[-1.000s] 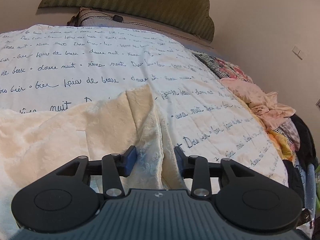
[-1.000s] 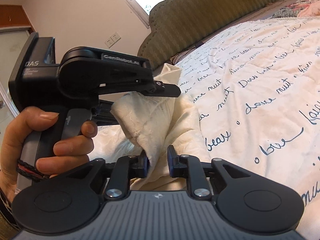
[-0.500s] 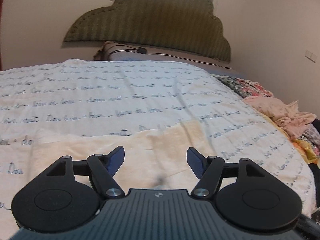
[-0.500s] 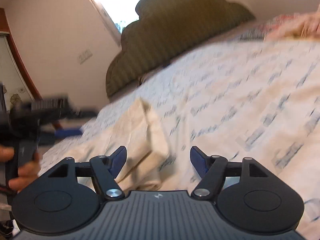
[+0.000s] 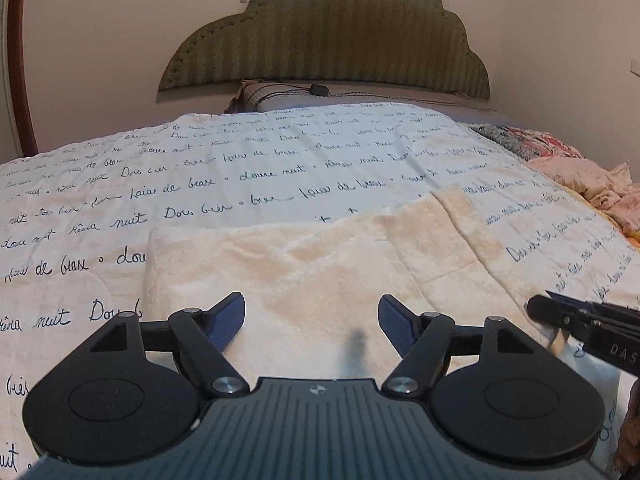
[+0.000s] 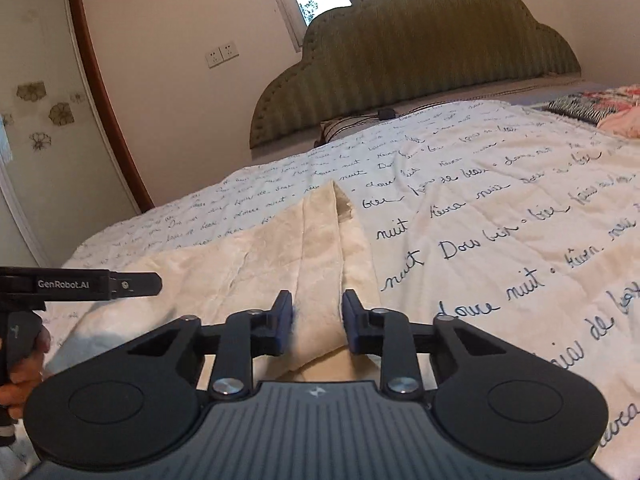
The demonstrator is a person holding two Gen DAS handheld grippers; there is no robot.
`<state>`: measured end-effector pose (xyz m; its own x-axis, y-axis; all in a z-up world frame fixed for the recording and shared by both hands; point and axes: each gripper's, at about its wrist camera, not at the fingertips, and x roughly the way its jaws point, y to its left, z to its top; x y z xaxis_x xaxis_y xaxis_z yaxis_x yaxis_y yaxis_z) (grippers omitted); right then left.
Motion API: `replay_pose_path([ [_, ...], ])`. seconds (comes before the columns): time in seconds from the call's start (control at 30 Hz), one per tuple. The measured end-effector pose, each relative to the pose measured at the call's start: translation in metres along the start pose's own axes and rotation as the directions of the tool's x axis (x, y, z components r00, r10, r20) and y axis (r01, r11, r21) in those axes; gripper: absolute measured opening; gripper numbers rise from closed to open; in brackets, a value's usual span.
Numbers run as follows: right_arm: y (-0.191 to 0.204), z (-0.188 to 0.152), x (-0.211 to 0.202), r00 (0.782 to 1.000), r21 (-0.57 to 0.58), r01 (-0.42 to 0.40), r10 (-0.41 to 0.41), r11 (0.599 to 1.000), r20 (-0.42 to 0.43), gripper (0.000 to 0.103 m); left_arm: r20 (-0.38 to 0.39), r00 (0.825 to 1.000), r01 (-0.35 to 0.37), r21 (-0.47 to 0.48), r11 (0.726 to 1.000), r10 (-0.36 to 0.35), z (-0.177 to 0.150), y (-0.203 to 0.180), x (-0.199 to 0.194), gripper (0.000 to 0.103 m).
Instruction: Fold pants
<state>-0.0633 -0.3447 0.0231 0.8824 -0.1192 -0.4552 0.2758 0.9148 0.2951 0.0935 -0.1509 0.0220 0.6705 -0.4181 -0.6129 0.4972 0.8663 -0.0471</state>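
With the left gripper (image 5: 312,316) held wide and empty and the right gripper (image 6: 317,320) half-closed astride a ridge of the cream pants (image 5: 320,264) lying flat on the bed (image 5: 240,160), the fold could be dragged askew if only 1 layer is pinched.

Open quilt ahead, laundry crowding the right edge

Beyond the cream pants (image 5: 320,264), the script-printed quilt (image 5: 248,160) runs bare to the pillow (image 5: 256,94) and headboard (image 5: 328,36); a clothes heap (image 5: 588,184) blocks the right side, while the right gripper (image 6: 316,314), jaws narrowed around a fold, sits just beside the wide-spread left gripper (image 5: 311,316).
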Motion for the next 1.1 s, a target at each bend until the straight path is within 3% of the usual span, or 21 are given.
replay_pose_path([
  [0.1,-0.007,-0.007,-0.005,0.999,-0.016,0.042,-0.042,0.999,-0.017,0.014,-0.036,0.999,0.026,0.044,0.999,-0.025,-0.015,-0.003,0.003,0.077],
  [0.17,-0.011,-0.009,-0.005,0.996,-0.022,0.079,-0.08,0.997,-0.027,0.014,-0.015,1.0,0.003,0.079,0.997,-0.002,-0.025,-0.005,0.001,0.077],
  [0.27,-0.018,0.001,-0.015,0.998,0.053,0.045,-0.047,0.998,0.029,0.014,0.008,1.0,-0.014,0.094,0.995,0.013,-0.029,-0.005,-0.004,0.077],
  [0.37,-0.01,0.023,-0.011,0.998,0.016,0.015,-0.016,1.0,0.06,0.015,0.027,1.0,0.0,0.051,0.999,-0.001,-0.022,0.003,-0.012,0.078],
  [0.43,-0.009,0.043,0.005,0.999,-0.009,-0.012,0.012,1.0,0.036,0.025,0.041,0.999,0.0,0.021,1.0,-0.001,-0.015,0.012,-0.016,0.078],
  [0.47,-0.01,0.051,0.015,0.999,-0.02,-0.025,0.026,0.999,0.025,0.037,0.048,0.999,-0.003,0.006,1.0,0.003,-0.011,0.017,-0.017,0.079],
  [0.5,-0.011,0.062,0.029,0.999,-0.035,-0.038,0.038,0.999,0.005,0.058,0.054,0.998,-0.013,-0.006,1.0,0.013,-0.007,0.022,-0.017,0.079],
  [0.53,-0.013,0.07,0.043,0.999,-0.045,-0.044,0.043,0.998,-0.02,0.068,0.058,0.998,-0.025,-0.016,1.0,0.026,-0.005,0.027,-0.017,0.079],
  [0.73,-0.028,0.102,0.121,0.974,0.023,-0.149,0.151,0.989,-0.169,0.069,0.045,0.995,-0.082,-0.112,0.99,0.087,0.012,0.068,-0.005,0.081],
  [0.83,-0.033,0.1,0.143,0.966,0.036,-0.117,0.122,0.992,-0.228,0.045,0.024,0.996,-0.08,-0.19,0.979,0.086,0.023,0.092,0.007,0.082],
  [0.87,-0.035,0.099,0.145,0.961,0.051,-0.14,0.148,0.989,-0.235,0.023,0.007,0.996,-0.082,-0.216,0.973,0.085,0.027,0.1,0.012,0.082],
  [0.9,-0.038,0.097,0.143,0.956,0.071,-0.171,0.183,0.983,-0.23,0.013,-0.004,0.996,-0.082,-0.237,0.968,0.084,0.03,0.106,0.016,0.082],
  [0.97,-0.033,0.095,0.13,0.966,0.016,-0.161,0.161,0.987,-0.203,0.004,-0.013,0.996,-0.088,-0.27,0.959,0.088,0.035,0.117,0.022,0.082],
  [1.1,-0.023,0.091,0.108,0.985,-0.125,-0.079,0.059,0.989,-0.162,0.005,-0.024,0.994,-0.106,-0.261,0.959,0.104,0.041,0.119,0.037,0.083],
])
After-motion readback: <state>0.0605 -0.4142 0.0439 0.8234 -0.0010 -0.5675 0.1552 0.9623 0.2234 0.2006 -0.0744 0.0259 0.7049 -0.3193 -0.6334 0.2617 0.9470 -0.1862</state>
